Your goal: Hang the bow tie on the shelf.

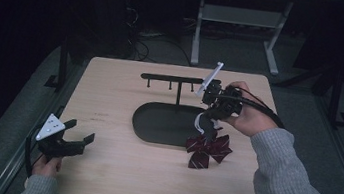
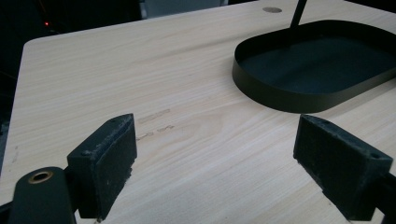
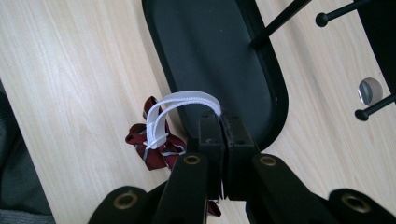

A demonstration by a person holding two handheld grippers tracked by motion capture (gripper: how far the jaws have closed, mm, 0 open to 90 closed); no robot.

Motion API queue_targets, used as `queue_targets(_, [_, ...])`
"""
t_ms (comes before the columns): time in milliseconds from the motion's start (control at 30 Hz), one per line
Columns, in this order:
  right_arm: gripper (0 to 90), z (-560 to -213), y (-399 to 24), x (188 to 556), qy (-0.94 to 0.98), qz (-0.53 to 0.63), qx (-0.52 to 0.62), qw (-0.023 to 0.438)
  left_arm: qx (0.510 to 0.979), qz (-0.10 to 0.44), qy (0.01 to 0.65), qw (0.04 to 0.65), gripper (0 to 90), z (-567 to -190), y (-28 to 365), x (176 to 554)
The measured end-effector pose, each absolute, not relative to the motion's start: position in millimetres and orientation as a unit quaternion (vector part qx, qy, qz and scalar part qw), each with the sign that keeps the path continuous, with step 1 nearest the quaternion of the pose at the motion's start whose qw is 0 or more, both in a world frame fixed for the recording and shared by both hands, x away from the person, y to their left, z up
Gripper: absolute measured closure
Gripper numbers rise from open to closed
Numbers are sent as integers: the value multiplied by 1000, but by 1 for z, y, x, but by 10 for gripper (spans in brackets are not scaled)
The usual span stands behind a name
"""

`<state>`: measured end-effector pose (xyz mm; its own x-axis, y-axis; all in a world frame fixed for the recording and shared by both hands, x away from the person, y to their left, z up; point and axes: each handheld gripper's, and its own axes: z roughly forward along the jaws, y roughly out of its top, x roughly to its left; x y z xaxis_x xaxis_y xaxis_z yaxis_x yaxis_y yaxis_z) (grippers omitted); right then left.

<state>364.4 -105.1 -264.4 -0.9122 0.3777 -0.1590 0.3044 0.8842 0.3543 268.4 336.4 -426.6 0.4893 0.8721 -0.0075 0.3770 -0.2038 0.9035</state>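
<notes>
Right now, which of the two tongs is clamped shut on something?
The right tongs, raised beside the black tray, are shut on the white strap of the dark red bow. The left tongs stand open, holding nothing.

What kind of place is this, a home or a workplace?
Probably a lab or workshop set up for recording. A plain wooden table stands in a dark room, loose cables lie on the floor behind it, and the metal frame of another workbench stands farther back.
</notes>
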Motion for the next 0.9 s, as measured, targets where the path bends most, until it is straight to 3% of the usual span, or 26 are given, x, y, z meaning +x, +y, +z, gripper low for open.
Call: queue_targets(900, [875, -259, -82, 393, 965, 172, 175, 92, 730, 268, 426, 463, 129, -427, 336, 269])
